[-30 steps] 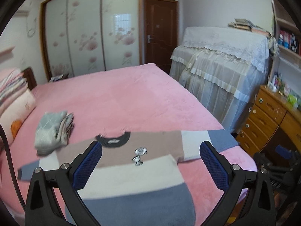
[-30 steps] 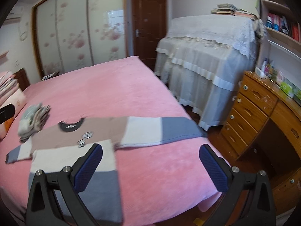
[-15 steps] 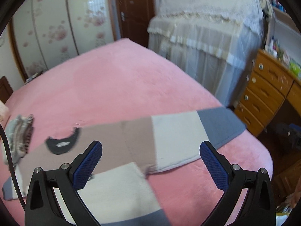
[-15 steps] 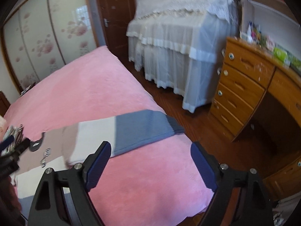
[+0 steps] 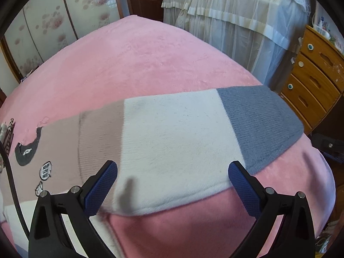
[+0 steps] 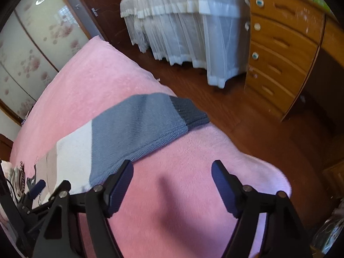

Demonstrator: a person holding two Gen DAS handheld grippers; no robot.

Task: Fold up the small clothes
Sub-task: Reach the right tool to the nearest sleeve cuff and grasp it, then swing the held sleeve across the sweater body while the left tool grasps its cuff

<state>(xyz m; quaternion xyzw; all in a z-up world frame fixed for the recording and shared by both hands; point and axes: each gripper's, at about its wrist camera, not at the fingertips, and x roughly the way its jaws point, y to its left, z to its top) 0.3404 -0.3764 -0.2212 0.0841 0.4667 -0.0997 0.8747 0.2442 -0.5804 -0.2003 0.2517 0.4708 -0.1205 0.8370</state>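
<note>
Sweater (image 5: 176,142): small knitted garment in colour blocks of dusty pink, white and grey-blue; lies flat on the bed, front up; one sleeve stretched out toward the bed's edge nearest the dresser
Sleeve (image 6: 137,124): white section, then grey-blue, then a darker ribbed cuff (image 6: 189,112); the cuff lies at the edge of the blanket
Collar (image 5: 28,148): dark grey, at the left of the left wrist view; two small patches sit on the chest just below it
Left gripper (image 5: 172,185): released, jaws spread wide; poised over the white part of the sleeve near its lower hem; contact with the fabric cannot be determined; nothing between the pads
Right gripper (image 6: 172,180): released, jaws spread wide; over bare blanket just beside the grey-blue part of the sleeve; left fingertip close to the sleeve's hem; holds nothing
Bed (image 5: 150,60): covered with a pink plush blanket
Dresser (image 6: 283,49): wooden, with drawers; stands on the floor beyond the bed's corner
Draped furniture (image 5: 236,15): under white lace cloth, behind the bed
</note>
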